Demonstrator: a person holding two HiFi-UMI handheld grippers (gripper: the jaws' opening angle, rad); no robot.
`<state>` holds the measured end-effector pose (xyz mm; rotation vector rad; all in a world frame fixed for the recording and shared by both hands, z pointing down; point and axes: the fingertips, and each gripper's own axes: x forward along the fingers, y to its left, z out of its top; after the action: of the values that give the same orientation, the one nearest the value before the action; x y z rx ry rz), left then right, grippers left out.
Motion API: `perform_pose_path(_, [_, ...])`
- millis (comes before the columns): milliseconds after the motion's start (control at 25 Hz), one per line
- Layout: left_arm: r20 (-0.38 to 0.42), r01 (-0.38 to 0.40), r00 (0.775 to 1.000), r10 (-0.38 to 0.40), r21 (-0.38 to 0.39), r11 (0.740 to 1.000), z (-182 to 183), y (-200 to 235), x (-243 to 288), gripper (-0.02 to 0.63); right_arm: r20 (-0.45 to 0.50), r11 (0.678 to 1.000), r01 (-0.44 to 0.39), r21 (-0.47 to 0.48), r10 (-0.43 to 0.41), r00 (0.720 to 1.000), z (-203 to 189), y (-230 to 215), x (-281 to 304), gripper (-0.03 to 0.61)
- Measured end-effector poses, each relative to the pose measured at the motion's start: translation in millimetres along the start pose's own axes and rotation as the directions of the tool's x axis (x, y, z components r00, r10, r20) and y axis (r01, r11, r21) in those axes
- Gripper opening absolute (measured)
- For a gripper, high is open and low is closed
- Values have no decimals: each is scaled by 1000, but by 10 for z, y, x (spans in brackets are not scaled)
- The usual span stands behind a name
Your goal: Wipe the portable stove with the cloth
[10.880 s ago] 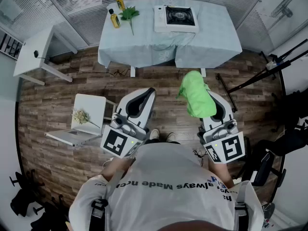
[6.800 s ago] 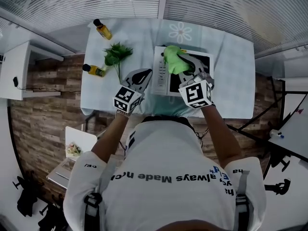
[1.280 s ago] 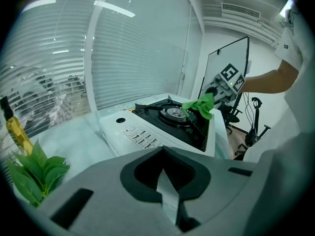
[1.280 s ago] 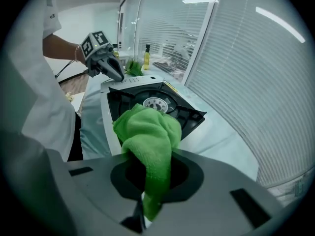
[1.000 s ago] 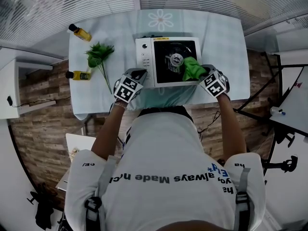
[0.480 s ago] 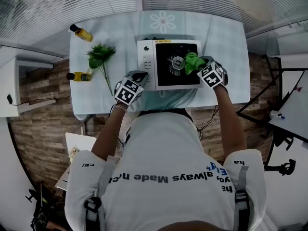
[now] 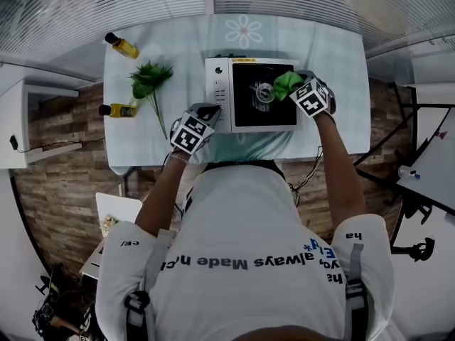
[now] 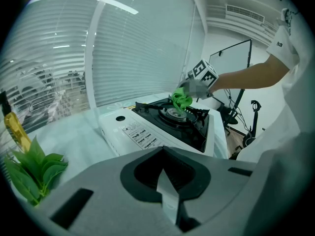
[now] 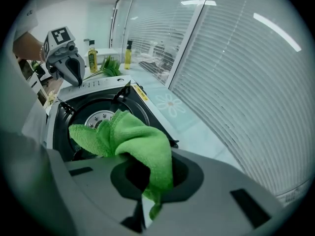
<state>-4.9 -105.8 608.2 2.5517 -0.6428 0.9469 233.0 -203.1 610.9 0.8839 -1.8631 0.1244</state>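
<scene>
My cloth (image 9: 128, 141) is bright green. The stove (image 7: 217, 91) has a white casing, black top and silver burner. The table (image 7: 334, 48) cover is pale mint with a white daisy print. Yellow bottles (image 7: 122, 45) with dark caps, deep green leaves (image 7: 146, 84). My left gripper (image 7: 205, 108) is grey, with black-and-white squares.

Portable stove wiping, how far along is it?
Done: the green cloth is gripped and at the stove. In hand: the right gripper holds it by the burner. Left: likely the white control panel; the left gripper, shut and empty, rests nearby.
</scene>
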Motion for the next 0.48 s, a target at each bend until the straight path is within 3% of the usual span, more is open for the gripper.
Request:
perform_pose_path(120, [-3,3,1000,-3,3,1000,-1,-10,4,12,-4,999,13,-32,-13,1000,21,-17,-104,23])
perform_pose_path(320, [-1,1,1000,-1,2,1000,-3,-6,-9,12,69,995,79,-53,-75,995,350,-269,-398,23])
perform_pose_path(480, [-1,4,1000,-4,1,1000,-1,-5,0,12,64,988,112,-107,-106,992,545,-376,-269,23])
